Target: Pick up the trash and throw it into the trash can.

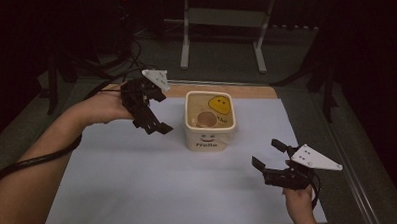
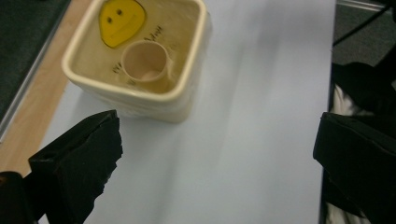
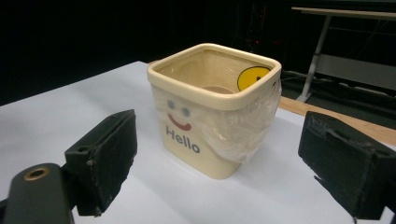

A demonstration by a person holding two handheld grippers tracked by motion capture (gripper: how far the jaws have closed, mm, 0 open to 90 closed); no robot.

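Note:
A cream square bin (image 1: 207,139) marked "Hello" stands at the middle of the white sheet (image 1: 139,184). A clear plastic bag (image 3: 243,126) lines it and hangs over its rim. Inside lie a tan paper cup (image 2: 144,60) and a yellow smiley face (image 2: 120,21). My left gripper (image 1: 159,113) hovers just left of the bin, open and empty, tilted down toward the bin (image 2: 140,100). My right gripper (image 1: 265,152) sits low at the front right, open and empty, facing the bin (image 3: 196,149) from a short distance.
A wooden strip (image 1: 256,92) runs along the table's far edge behind the bin. A metal table frame (image 1: 223,21) stands on the dark floor beyond. Cables trail off to the back left. The sheet's right edge lies close to the right gripper.

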